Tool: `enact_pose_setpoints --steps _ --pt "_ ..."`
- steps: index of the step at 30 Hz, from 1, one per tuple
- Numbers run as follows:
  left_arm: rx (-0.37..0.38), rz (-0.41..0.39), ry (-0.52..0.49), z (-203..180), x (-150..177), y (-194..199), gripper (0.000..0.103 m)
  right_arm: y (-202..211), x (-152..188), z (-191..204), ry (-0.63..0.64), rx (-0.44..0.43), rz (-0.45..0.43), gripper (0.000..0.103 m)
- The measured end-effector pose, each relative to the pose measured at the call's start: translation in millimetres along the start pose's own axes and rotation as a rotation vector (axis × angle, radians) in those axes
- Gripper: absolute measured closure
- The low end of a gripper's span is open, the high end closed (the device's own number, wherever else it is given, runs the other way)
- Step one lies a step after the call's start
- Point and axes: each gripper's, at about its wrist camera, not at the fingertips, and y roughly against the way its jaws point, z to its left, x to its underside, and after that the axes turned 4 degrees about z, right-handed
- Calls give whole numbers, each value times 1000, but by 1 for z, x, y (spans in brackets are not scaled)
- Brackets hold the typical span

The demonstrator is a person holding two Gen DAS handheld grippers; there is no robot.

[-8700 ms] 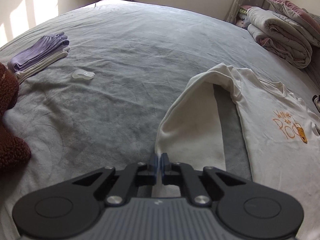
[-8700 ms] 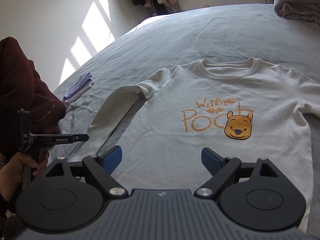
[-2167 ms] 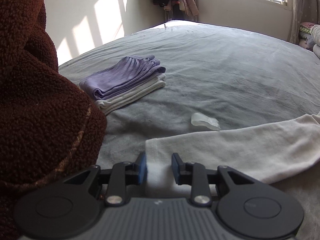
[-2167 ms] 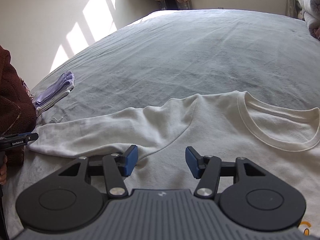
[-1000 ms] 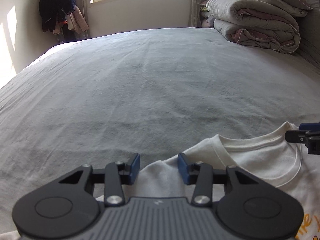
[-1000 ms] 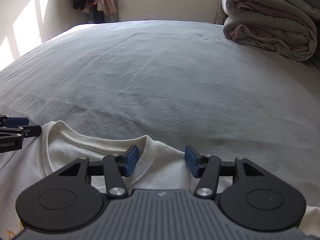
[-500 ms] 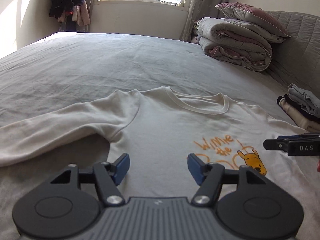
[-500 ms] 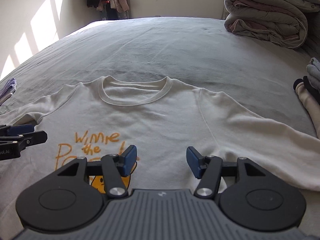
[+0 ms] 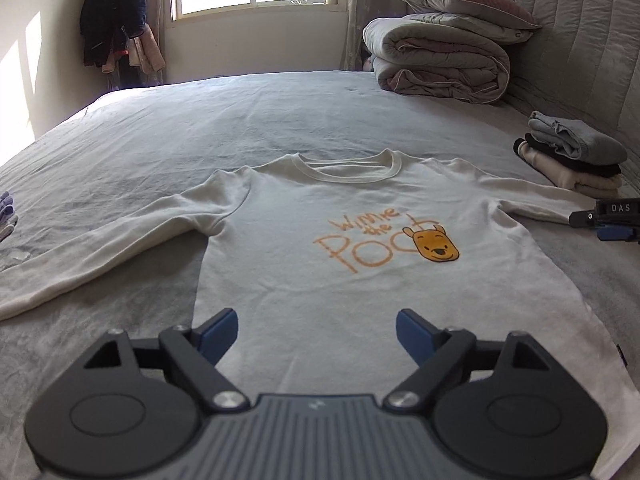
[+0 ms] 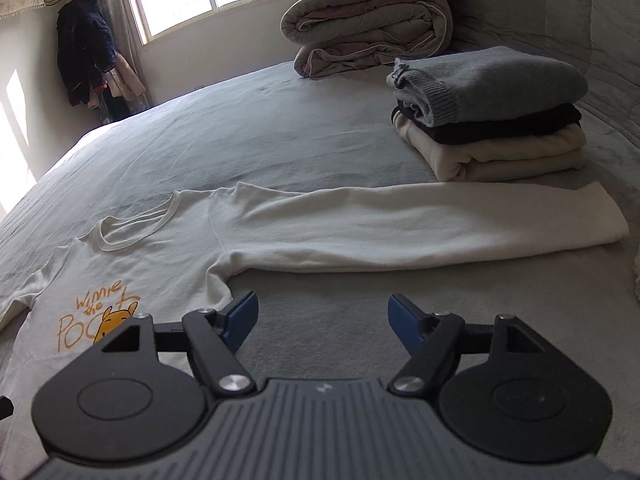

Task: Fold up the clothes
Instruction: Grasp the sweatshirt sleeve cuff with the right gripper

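Opening wide and empty, left tool (image 9: 316, 326) over sweatshirt (image 9: 360, 248), right tool (image 10: 322, 316) beside it.

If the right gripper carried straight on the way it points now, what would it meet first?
Probably bare bedspread, just short of the white shirt's outstretched sleeve. The right gripper holds nothing and its jaws are opening; depth is hard to judge.
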Motion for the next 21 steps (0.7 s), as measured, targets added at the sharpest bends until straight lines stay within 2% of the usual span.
enact_pose_setpoints --steps 4,6,12,18,19,20,21 --pt "-28 99 137 6 -16 -22 14 0 -9 -29 -113 61 -30 27" --pt "-26 105 168 8 -21 -31 14 -3 -14 -41 -172 94 -42 27" --pt "-60 92 157 9 -35 -44 6 -13 -20 -80 -329 214 -77 27" --pt "-38 113 222 15 -47 -65 6 -30 -19 -93 -334 281 -118 28" --pt "-30 110 226 15 -49 -66 6 -32 -20 -92 -328 285 -130 29" --pt "-23 107 229 15 -51 -68 6 -33 -21 -92 -324 288 -140 37" --pt "-15 102 230 14 -52 -69 6 -34 -22 -93 -321 290 -148 49"
